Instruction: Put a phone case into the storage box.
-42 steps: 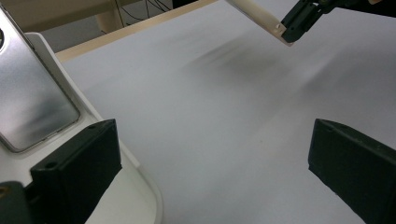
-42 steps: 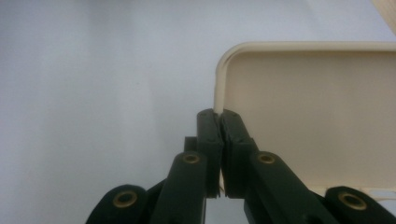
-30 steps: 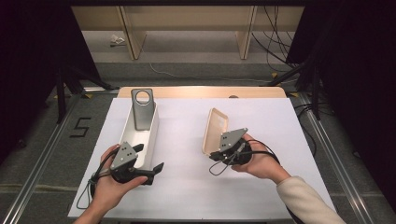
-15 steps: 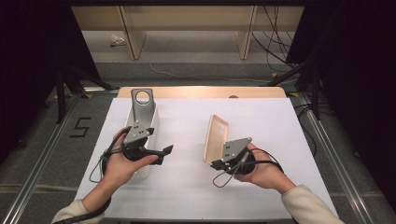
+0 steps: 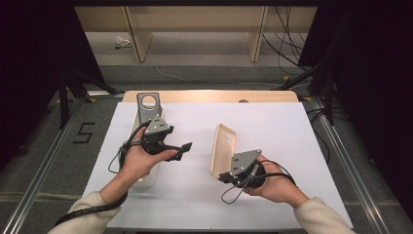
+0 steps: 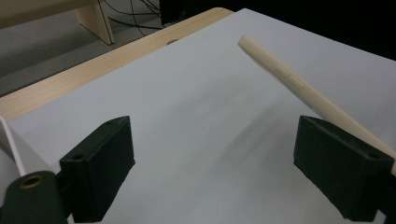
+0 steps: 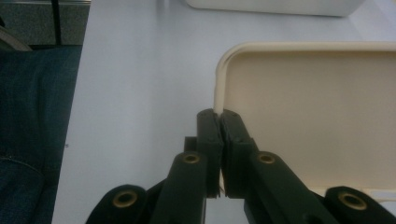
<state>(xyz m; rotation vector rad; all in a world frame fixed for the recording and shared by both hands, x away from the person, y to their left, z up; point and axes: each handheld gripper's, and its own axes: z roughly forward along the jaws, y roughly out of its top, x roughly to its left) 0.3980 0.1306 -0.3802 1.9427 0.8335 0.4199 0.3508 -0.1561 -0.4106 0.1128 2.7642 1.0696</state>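
A cream shallow lid [image 5: 225,146] stands on its long edge on the white table cover [image 5: 287,126], tilted slightly. My right gripper [image 5: 222,176] is shut on its near rim; in the right gripper view the jaws [image 7: 221,116] pinch the lid's edge [image 7: 317,102]. My left gripper [image 5: 181,150] is held above a long white container [image 5: 147,175] and points right, toward the lid. Its jaws [image 6: 212,140] stand wide with nothing between them, though they have just been closing a little. The lid's rim [image 6: 289,79] shows beyond them.
A grey metal plate with a round hole [image 5: 147,105] stands at the white container's far end. The wooden table edge [image 5: 209,96] runs along the back. Cables trail from both grippers. Shelving and floor cables lie beyond the table.
My left hand has lifted and moved forward and right along the white container, its gripper turning toward the lid. My right hand has slid slightly nearer with the lid.
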